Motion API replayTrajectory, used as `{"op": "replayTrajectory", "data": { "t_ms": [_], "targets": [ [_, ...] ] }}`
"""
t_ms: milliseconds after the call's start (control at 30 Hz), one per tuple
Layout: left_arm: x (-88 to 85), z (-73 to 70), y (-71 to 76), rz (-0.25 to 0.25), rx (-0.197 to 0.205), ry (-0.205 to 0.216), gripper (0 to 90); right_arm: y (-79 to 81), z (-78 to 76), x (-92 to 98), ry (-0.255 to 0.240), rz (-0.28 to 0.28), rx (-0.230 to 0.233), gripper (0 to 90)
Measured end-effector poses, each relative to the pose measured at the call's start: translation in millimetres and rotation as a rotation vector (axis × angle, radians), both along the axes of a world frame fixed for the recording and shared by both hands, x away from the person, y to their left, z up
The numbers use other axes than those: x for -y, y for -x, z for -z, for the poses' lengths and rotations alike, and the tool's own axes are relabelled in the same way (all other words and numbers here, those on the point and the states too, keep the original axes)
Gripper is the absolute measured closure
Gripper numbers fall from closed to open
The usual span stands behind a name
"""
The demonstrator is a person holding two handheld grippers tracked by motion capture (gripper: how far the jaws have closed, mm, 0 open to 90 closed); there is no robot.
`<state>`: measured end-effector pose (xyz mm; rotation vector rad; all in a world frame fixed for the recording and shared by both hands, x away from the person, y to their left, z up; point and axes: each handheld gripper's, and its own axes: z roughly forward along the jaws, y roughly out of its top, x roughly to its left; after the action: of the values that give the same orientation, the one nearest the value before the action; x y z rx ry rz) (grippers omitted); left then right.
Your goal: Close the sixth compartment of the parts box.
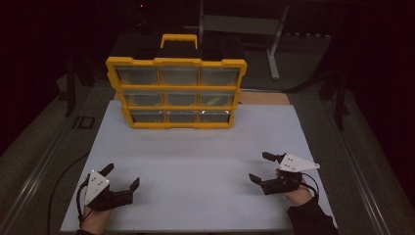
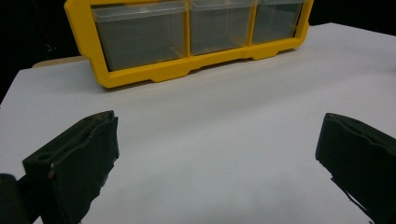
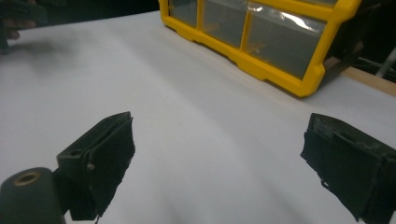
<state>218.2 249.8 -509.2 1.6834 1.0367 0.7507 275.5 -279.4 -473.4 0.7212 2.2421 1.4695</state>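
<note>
Two tongs are on record in the high view. Left tongs (image 1: 122,177) rest at the near left corner of the white table (image 1: 195,152), jaws spread wide, nothing between them. Right tongs (image 1: 259,167) rest at the near right, jaws likewise apart and empty, a grey three-cornered plate on top. Both lie well apart from the yellow drawer cabinet (image 1: 176,92), which stands upright at the far middle of the table, handle up, three rows of three clear drawers facing the person. All drawers appear pushed in; contents cannot be told, save a yellowish streak in the middle row's right drawer.

Left gripper view: the two black jaws stand far apart at the bottom corners over bare table surface. The cabinet's bottom row (image 2: 187,32) sits ahead, three clear drawers in the yellow frame, its foot resting on the table.

Right gripper view: jaws again wide, gripping nothing. The cabinet (image 3: 261,37) lies ahead at upper right, seen at an angle. The other hand (image 3: 18,18) shows dimly at the upper left corner
</note>
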Motion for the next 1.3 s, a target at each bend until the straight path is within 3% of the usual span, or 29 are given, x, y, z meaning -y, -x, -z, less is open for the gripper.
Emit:
{"op": "replayTrajectory", "data": {
  "t_ms": [600,733,1067,1300],
  "targets": [
    [0.3,0.3,-0.2,0.001,-0.002,-0.001,0.0,0.8,26.7,-3.5,-0.037,0.019,-0.015,9.1],
    [-0.1,0.7,-0.7,0.0,-0.004,-0.001,0.0,0.0,28.0,-7.3,-0.028,0.022,-0.001,9.1],
    [0.8,1.0,-1.1,0.002,-0.006,-0.005,0.0,-0.6,25.8,-9.7,-0.072,0.014,0.018,9.1],
    [0.5,1.1,-1.0,0.002,-0.007,-0.004,0.0,0.1,25.9,-10.9,-0.059,0.013,0.02,9.1]
  ]
}}
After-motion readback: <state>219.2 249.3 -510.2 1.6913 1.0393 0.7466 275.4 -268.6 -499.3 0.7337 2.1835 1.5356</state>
